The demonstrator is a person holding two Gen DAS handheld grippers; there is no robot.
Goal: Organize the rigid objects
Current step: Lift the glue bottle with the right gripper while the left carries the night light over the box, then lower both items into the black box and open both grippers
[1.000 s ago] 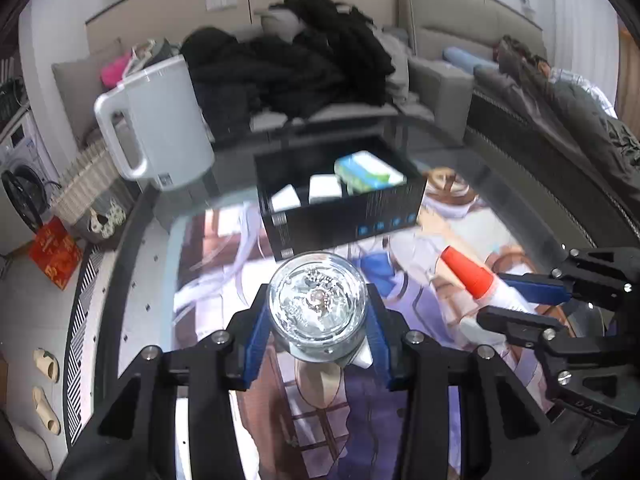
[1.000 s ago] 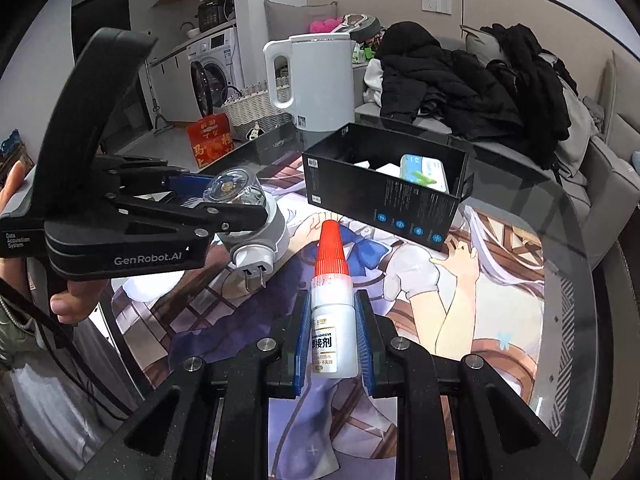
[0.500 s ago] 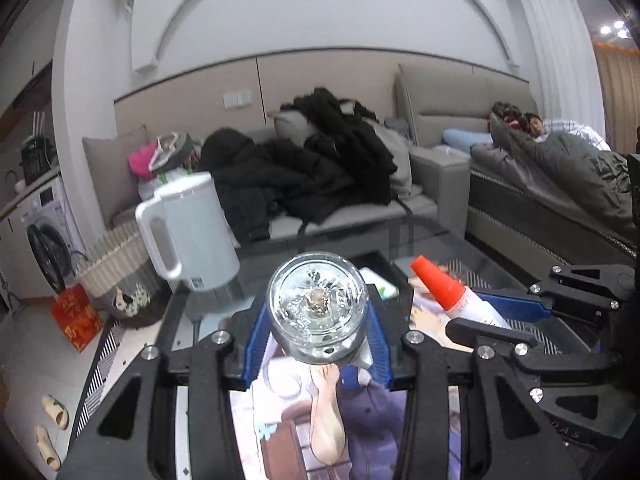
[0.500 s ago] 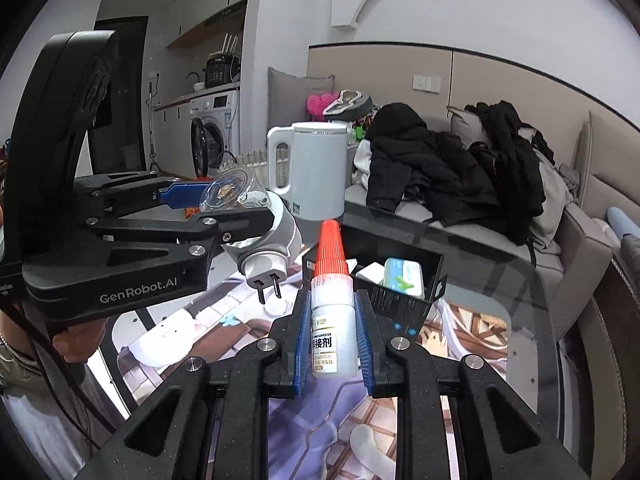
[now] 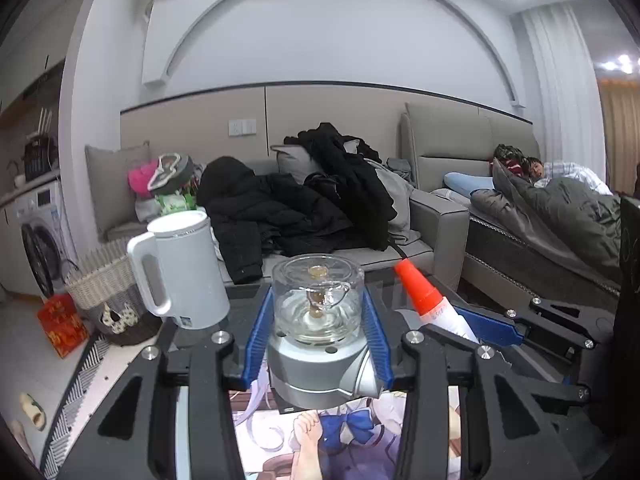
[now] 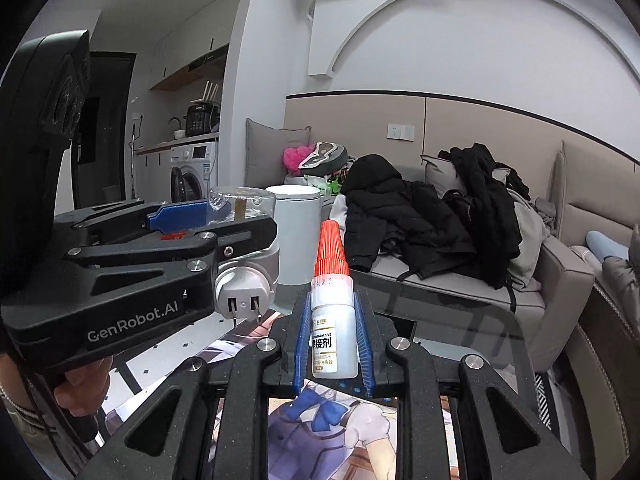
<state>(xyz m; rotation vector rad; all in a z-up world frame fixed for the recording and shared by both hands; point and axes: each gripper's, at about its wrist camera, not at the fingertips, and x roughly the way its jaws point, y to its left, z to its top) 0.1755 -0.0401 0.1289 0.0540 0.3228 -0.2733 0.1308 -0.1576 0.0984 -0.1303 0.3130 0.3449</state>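
Left gripper (image 5: 316, 340): blue pads clamp a plug-in night light (image 5: 318, 320), clear dome forward, raised above the table (image 5: 400, 292).
Right gripper (image 6: 334, 344): narrow grip on an upright glue bottle (image 6: 334, 320), red cap up.
Far edge: white kettle (image 5: 180, 272); beyond, sofa (image 5: 436, 220).

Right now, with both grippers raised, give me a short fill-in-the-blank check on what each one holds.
1. The left gripper is shut on a plug-in device with a clear ____ top.
2. The right gripper is shut on a glue bottle with a ____ cap.
3. Two metal ____ stick out of the device's white base.
4. The white kettle stands on the ____.

Missing words: dome; red; prongs; table
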